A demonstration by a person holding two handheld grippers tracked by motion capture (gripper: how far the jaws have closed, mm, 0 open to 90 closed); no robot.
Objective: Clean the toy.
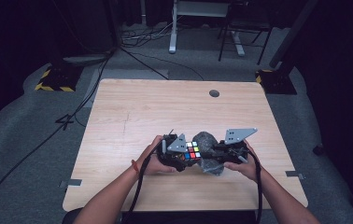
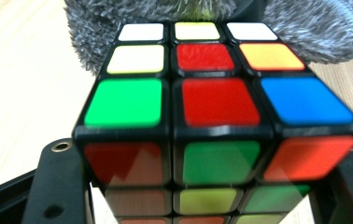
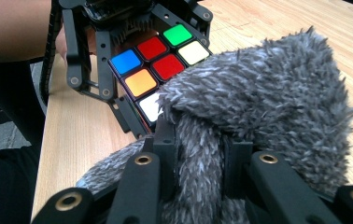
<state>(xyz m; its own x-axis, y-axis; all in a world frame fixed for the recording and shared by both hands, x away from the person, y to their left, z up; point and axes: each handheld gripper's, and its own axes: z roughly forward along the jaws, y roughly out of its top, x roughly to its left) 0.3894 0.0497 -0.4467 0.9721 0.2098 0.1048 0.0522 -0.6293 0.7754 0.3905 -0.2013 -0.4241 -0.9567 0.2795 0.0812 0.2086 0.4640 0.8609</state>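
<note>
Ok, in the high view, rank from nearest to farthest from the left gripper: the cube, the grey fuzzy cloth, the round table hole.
1. Cube: clamped in the left gripper, at its right side.
2. Grey fuzzy cloth: just past the cube, against its right side, held by the right gripper.
3. Table hole: far off, near the table's back edge.
</note>
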